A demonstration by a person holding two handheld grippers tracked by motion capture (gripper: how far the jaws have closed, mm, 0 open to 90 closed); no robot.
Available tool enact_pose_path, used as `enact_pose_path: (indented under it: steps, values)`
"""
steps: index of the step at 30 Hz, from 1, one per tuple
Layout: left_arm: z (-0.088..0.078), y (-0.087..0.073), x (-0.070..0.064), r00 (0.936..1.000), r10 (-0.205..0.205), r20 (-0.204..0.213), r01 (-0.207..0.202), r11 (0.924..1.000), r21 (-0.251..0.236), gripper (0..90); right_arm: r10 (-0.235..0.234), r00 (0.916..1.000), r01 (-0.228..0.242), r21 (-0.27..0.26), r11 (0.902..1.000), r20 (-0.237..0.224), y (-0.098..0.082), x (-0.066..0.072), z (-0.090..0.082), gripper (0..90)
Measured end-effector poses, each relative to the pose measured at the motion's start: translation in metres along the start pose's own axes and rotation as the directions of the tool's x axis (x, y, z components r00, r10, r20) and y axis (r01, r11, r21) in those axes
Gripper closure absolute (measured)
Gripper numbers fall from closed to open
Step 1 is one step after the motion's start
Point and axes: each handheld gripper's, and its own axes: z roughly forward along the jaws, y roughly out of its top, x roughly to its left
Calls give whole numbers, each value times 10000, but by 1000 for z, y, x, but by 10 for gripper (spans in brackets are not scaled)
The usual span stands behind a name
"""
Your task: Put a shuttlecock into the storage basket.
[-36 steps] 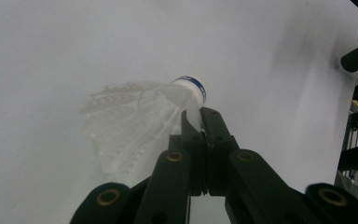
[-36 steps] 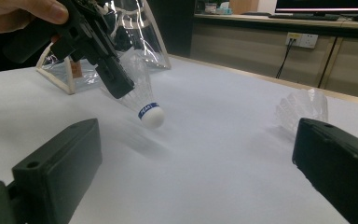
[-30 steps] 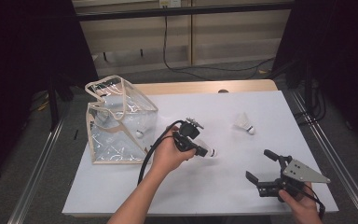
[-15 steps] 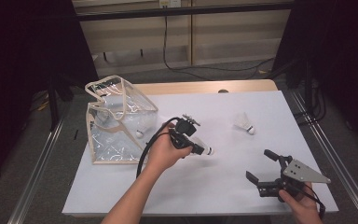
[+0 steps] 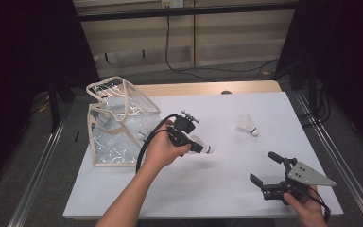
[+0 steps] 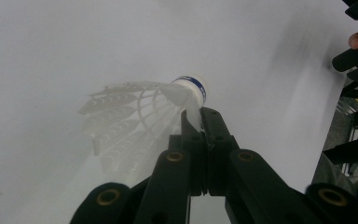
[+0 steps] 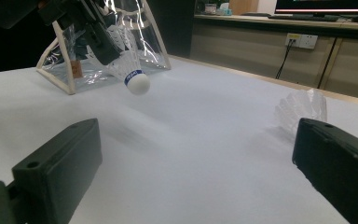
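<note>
Here the left gripper [image 5: 199,147] is clenched on a shuttlecock [image 6: 144,112], pinching its thin feather skirt just behind the cork tip. It hangs a little above the white counter [image 5: 227,189], near the clear bag [image 5: 118,123]. The shuttlecock looks very light, and the feathers look soft and easy to bend, so a gentle squeeze close to the firm cork seems best. Its long line runs from feathers to cork, and the cork points down and away from the bag. The right gripper [image 5: 269,172] rests on the counter with jaws wide apart, holding nothing. Another shuttlecock [image 5: 247,124] lies farther back.
</note>
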Motion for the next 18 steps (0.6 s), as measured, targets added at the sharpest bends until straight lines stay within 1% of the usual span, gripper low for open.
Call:
enact_pose_path:
  steps: [12,14,16,18]
  values:
    - [-16,4,4,9995,-152,-287,150,9999,-66,893,19,10000,-19,2,10000,4,0,0,0,7]
    - [-19,5,4,9993,-194,-308,190,9997,-126,893,8,10000,-8,-3,10000,14,0,0,0,7]
    - [-22,5,5,9995,-146,-284,144,9999,-93,893,14,10000,-14,-9,10000,12,0,0,0,8]
    - [-24,5,6,9993,-209,-301,205,9997,-126,893,32,10000,-32,-8,10000,1,0,0,0,7]
